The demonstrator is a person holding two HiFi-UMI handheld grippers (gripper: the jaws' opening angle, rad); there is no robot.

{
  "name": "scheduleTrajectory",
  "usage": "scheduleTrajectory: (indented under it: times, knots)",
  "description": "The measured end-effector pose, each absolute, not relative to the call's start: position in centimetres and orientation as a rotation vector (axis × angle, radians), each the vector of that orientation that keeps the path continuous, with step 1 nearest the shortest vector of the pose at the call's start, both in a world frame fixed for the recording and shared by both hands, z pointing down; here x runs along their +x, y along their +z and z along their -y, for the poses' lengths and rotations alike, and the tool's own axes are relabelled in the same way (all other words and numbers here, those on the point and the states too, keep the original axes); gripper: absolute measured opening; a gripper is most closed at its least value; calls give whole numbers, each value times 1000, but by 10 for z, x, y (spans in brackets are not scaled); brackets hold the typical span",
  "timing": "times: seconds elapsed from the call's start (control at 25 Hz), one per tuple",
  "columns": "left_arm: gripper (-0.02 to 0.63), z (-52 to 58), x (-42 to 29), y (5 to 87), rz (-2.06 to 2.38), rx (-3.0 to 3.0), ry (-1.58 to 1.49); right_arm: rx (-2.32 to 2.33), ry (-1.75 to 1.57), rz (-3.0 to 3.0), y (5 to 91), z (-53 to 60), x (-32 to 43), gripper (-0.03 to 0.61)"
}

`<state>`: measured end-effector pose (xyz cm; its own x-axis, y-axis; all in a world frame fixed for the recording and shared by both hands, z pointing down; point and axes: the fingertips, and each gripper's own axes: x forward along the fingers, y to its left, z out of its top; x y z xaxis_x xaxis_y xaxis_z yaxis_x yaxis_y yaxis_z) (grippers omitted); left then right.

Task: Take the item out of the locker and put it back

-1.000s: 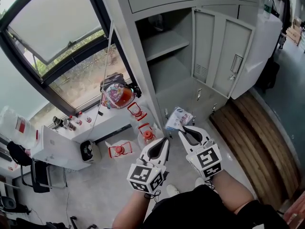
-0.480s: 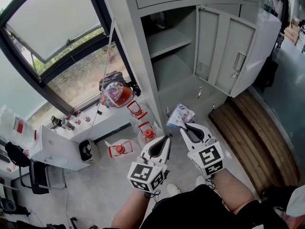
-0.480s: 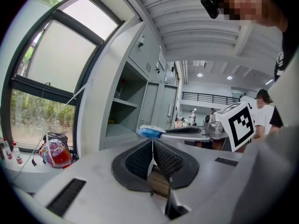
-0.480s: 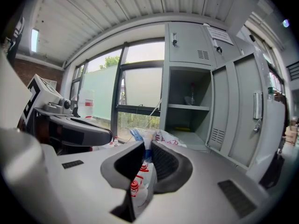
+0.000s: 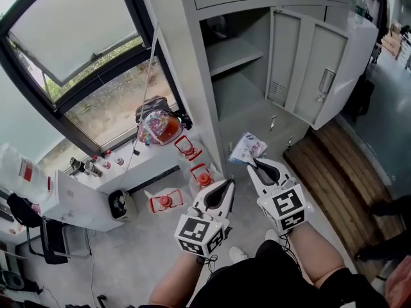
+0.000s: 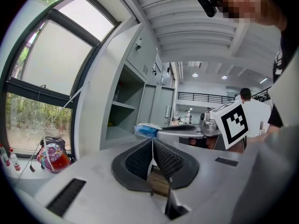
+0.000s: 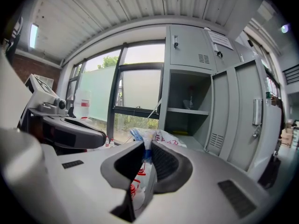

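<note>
Mid-task by the look of things: plastic packet (image 5: 248,147) out of the locker (image 5: 186,56) and held in the air just in front of the open compartment, near its lower edge. Pinched by its near end in the right gripper (image 5: 255,163), jaws almost together with only the thin film between the pads. Left gripper (image 5: 227,185) just beside on the left, jaws pressed together on nothing, pointing toward the locker's upright frame.

Probably the turn-round between taking out and putting back. Next, most likely: carrying the packet farther in over the compartment floor (image 5: 237,95), below the shelf (image 5: 234,53), setting it down flat, then spreading the jaws and drawing back. Calls for a level approach, well clear of the open door (image 5: 314,69) on the right and the frame on the left. Soft, crinkly bag, so liable to droop and catch on the compartment's front lip; worth a slight lift before going in.

Around: grey concrete floor (image 5: 128,255) underfoot. Wooden platform (image 5: 340,172) to the right of the locker. Clear jugs with red handles (image 5: 200,177) on the floor near the locker's left side. Colourful bag (image 5: 157,127) hanging beside the window (image 5: 77,37), far left, greenery outside. White box-like unit (image 5: 70,201) at near left
</note>
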<state>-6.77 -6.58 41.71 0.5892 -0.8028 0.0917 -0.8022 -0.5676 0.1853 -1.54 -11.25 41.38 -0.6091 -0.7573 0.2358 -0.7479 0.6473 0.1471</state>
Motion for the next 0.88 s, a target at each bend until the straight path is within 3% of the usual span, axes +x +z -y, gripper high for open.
scheduleTrajectory:
  times: [0.88]
  knots:
    - [20,143,-50,412,1389,2601,12,1157,-110,2624,395,218,-11,100]
